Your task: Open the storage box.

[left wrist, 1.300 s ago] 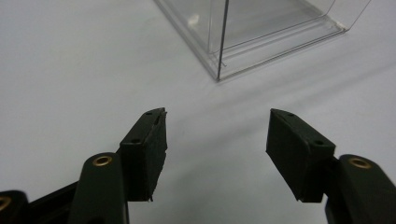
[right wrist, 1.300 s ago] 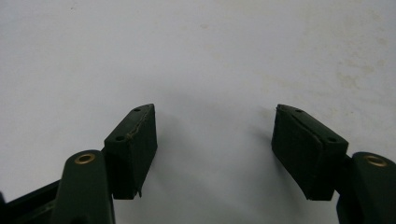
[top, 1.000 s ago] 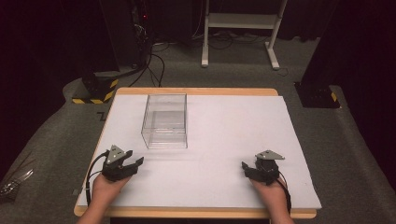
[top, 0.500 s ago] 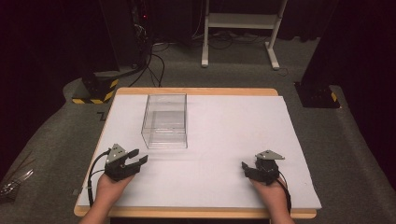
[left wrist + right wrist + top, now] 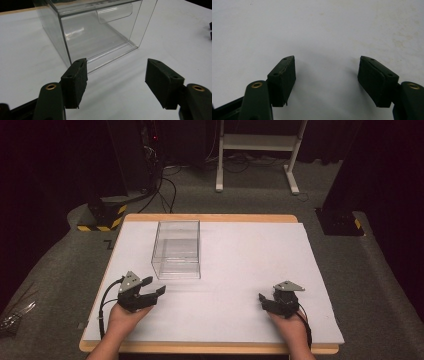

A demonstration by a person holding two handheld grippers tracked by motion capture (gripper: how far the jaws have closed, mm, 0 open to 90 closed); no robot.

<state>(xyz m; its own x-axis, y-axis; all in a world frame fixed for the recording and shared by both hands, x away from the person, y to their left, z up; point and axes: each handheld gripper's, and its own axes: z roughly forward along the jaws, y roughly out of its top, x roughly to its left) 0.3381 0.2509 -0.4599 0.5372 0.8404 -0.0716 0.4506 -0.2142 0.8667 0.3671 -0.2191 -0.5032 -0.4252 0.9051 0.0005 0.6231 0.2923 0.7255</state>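
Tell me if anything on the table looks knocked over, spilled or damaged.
Nothing stands out. The clear plastic box stands upright and squarely on the white table cover, empty as far as I can see. The cover shows a few faint stains. Both hand-held grippers, left and right, are open and apart from the box.

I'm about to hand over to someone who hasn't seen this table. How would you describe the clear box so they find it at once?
Start from the white sheet covering the wooden table. The clear box stands on its left half, toward the far edge, just ahead of the left gripper, whose jaws stand open. It is see-through, rectangular and looks empty, and it is the sheet's one freestanding item.
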